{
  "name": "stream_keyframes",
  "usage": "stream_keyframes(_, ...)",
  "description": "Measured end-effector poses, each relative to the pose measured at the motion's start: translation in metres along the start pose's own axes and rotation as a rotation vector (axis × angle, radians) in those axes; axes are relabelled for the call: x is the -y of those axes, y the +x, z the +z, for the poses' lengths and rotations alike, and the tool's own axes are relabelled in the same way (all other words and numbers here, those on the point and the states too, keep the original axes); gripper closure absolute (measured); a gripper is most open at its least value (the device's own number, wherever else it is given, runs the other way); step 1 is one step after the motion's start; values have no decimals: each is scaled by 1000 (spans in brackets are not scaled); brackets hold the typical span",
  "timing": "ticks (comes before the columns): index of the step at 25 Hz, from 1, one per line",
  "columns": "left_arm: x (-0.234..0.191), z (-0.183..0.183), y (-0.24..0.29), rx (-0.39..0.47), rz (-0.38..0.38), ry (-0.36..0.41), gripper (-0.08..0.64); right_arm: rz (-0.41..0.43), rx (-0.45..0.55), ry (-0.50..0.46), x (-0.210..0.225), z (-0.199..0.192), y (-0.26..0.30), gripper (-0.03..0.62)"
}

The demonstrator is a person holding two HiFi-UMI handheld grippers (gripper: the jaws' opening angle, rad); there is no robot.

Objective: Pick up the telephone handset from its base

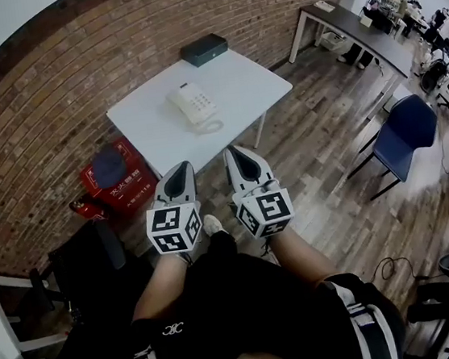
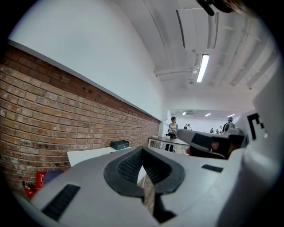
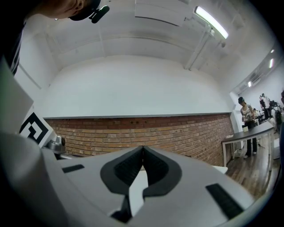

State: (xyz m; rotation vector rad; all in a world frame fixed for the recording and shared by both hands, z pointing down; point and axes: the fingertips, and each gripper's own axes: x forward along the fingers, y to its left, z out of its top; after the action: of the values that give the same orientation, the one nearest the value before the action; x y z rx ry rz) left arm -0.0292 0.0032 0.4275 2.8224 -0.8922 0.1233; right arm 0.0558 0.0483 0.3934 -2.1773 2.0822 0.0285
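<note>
Room: brick wall (image 1: 52,98) under white plaster, plank floor, and a white bench (image 1: 249,82) at 12 o'clock from the person.
Bench top: a white telephone (image 1: 192,103) sits near the middle, with a dark box (image 1: 204,49) at the far edge, toward 12 o'clock and well apart from it.
Handset: it looks seated on its base along the telephone's 9 o'clock side (image 1: 178,100), though it is small in the head view. A coiled cord (image 1: 211,125) loops out at the 5 o'clock corner.
Left tongs: (image 1: 179,170) closed tip to tip on nothing (image 2: 142,150), held level and well short of the bench.
Right tongs: (image 1: 234,152) also closed and empty (image 3: 143,148), just beside the left pair at its 3 o'clock.
Floor: a red box (image 1: 117,176) at 10 o'clock of the tongs and a blue chair (image 1: 409,127) at 3 o'clock.
Handling: the handset is probably light, stiff, smooth plastic, so it is likely to be slippery between the tongs but not fragile. The cord will tug back as the handset rises.
Where to grip: across the slim middle bar between the earpiece and the mouthpiece.
Next move: the tongs need to open before reaching it. The other pair could steady the light base.
</note>
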Motion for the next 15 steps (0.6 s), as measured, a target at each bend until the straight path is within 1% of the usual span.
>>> stream_keyframes(6,-17,-1,53,-18,-4,-21,558,5,-15,-4,27,-8,44,594)
stream_keyframes(10,-28,5,92,-35,-13,-22,558,15,-31,-4,46,-11,77,594)
stream_keyframes(15,-51,12,142,-59,-11,-32,558,27,-53,1,67,-18,126,594)
